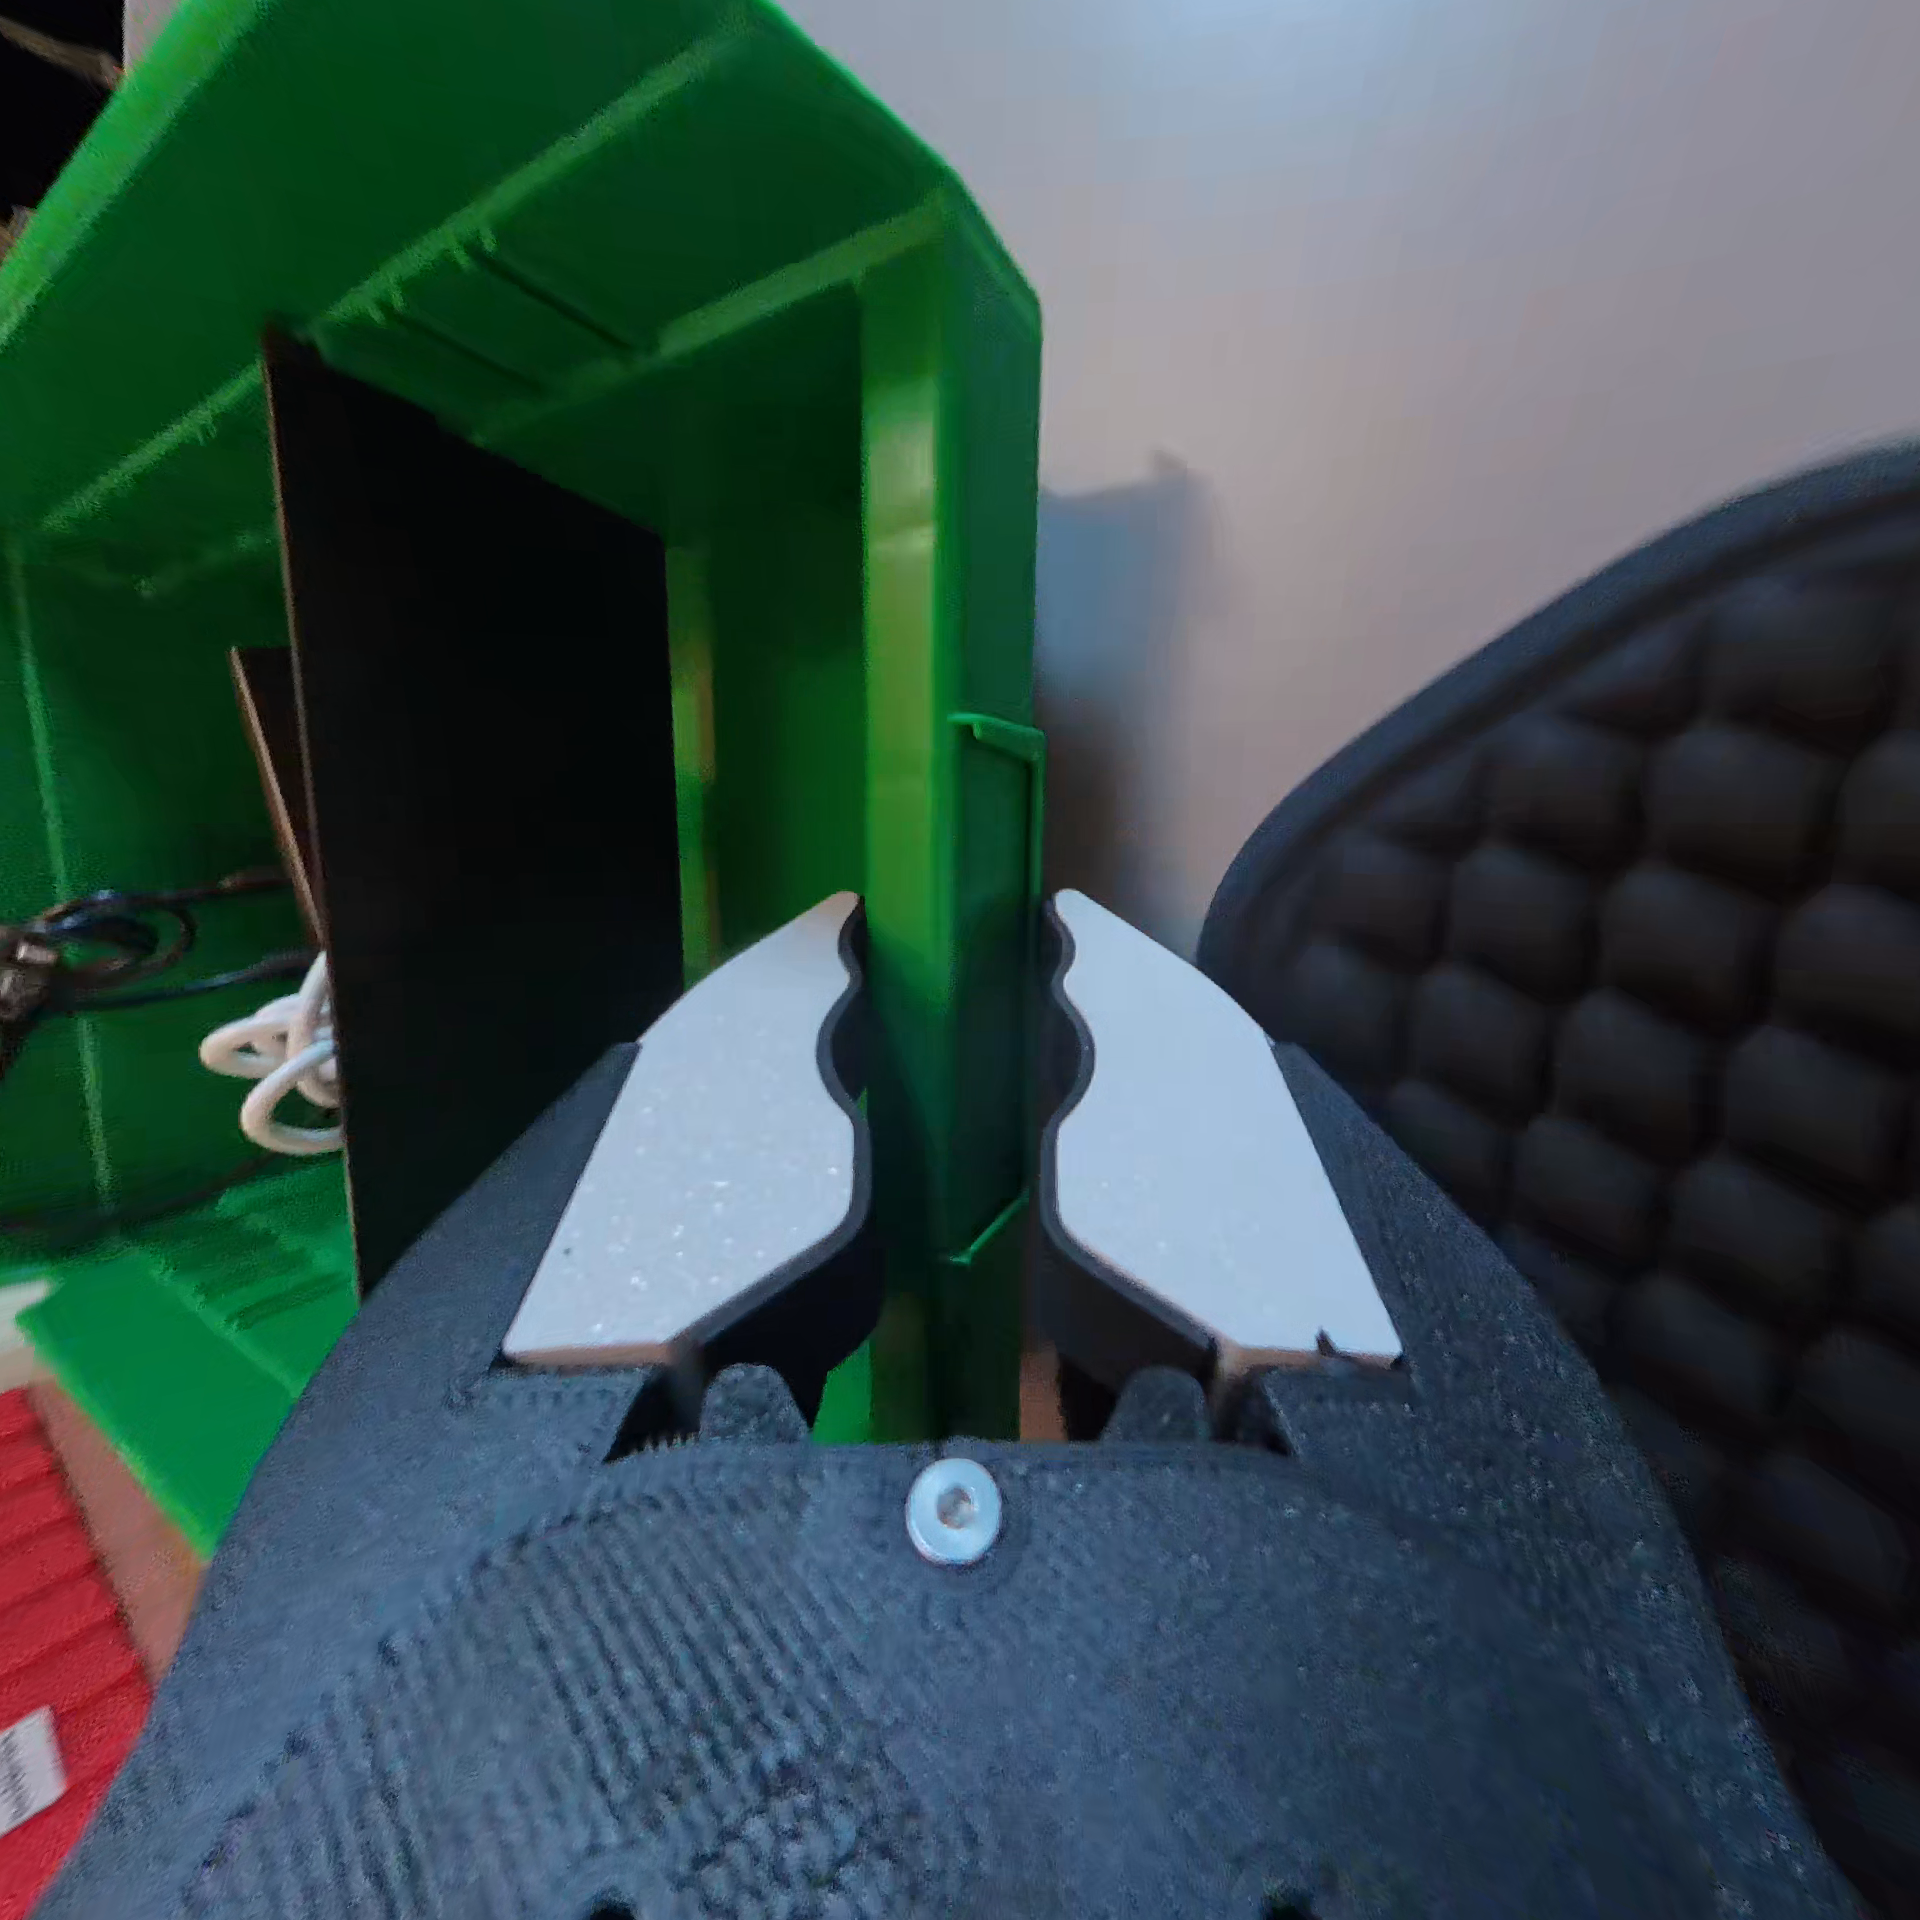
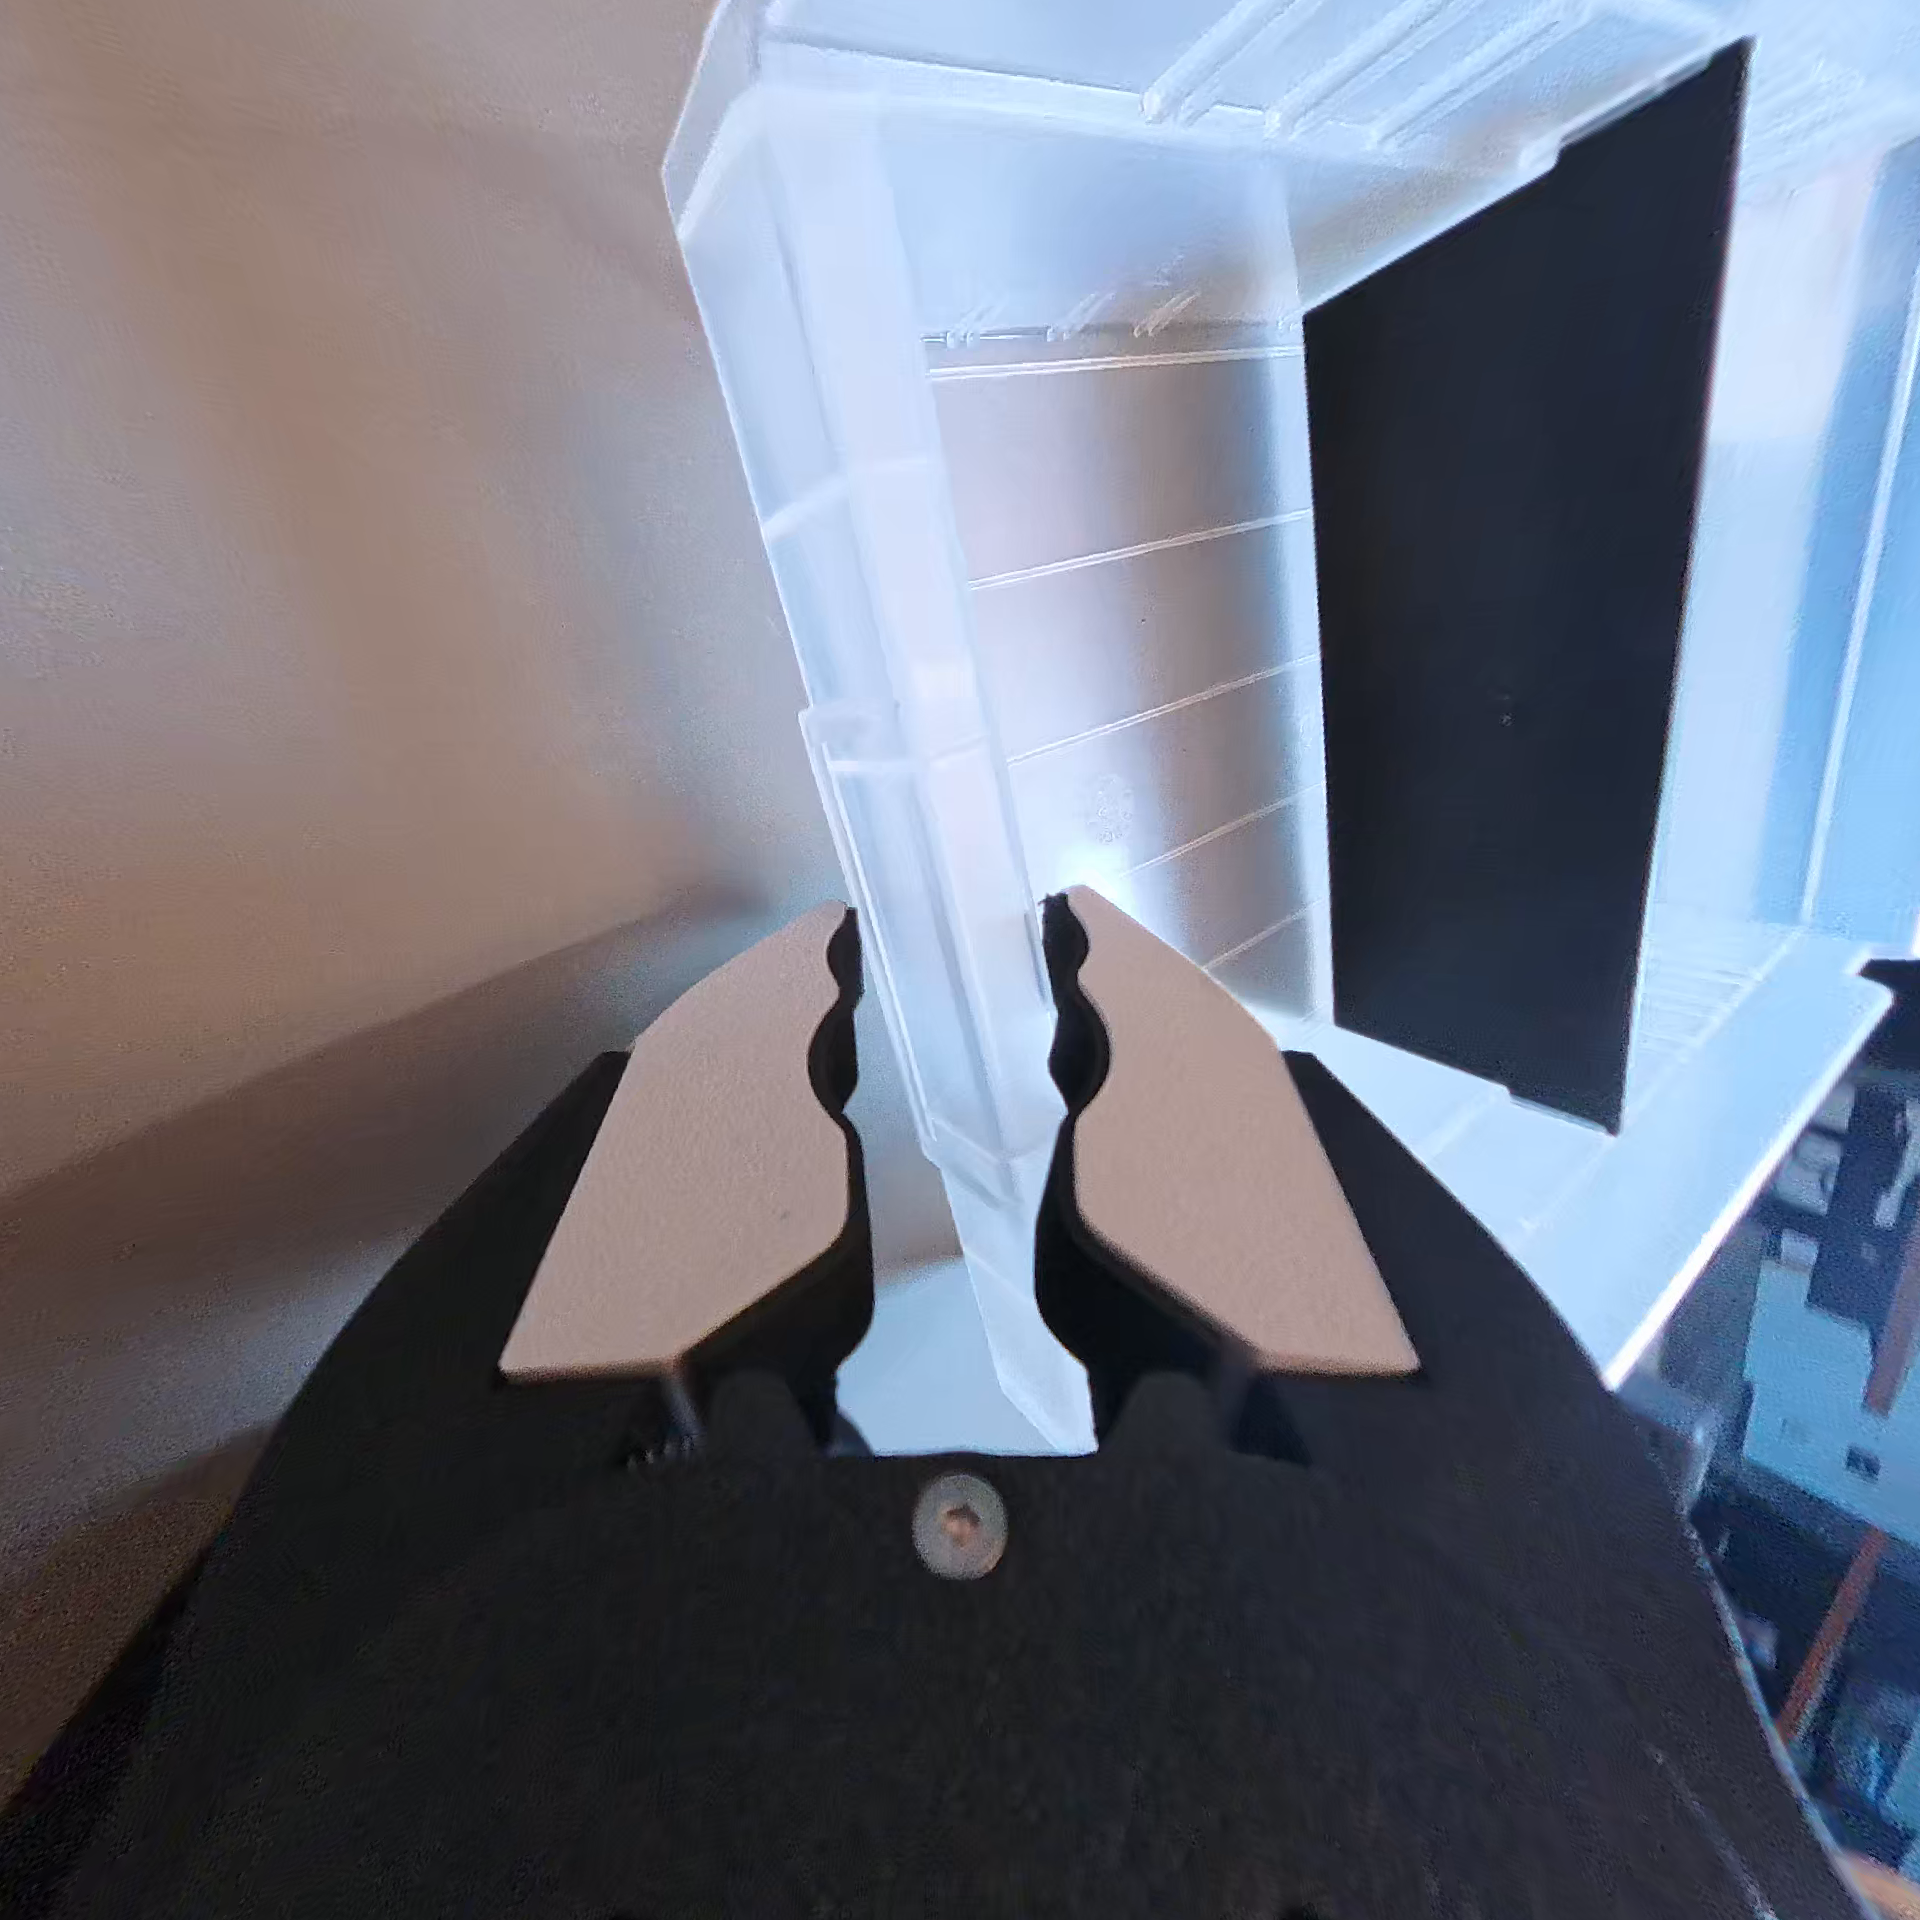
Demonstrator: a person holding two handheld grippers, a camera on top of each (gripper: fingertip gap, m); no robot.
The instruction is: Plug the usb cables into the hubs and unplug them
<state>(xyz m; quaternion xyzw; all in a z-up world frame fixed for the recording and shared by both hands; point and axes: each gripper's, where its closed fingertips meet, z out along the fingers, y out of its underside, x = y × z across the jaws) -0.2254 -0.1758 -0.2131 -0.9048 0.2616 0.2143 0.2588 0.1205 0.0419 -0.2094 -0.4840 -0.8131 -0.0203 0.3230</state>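
Two claws each straddle the wall of a storage bin. The left claw (image 1: 951,925) is clenched on the edge wall of the green bin (image 1: 623,260), both grey fingers (image 1: 717,1153) pressed against that upright green wall. Inside the green bin, to the left of the gripped wall, stands a black divider panel (image 1: 488,790); farther left of it lie a coiled white cable (image 1: 281,1070) and a black cable (image 1: 94,935) on the bin's floor. To the right of the green bin rises a dark quilted chair back (image 1: 1621,997), and a red object (image 1: 62,1579) shows at the lower left. The right claw (image 2: 951,920) grasps the side wall of a clear bin (image 2: 1039,312), the wall running between its fingers (image 2: 1195,1174). Right of that wall, within the clear bin, a black divider (image 2: 1507,582) stands upright. No hub can be made out in either view.
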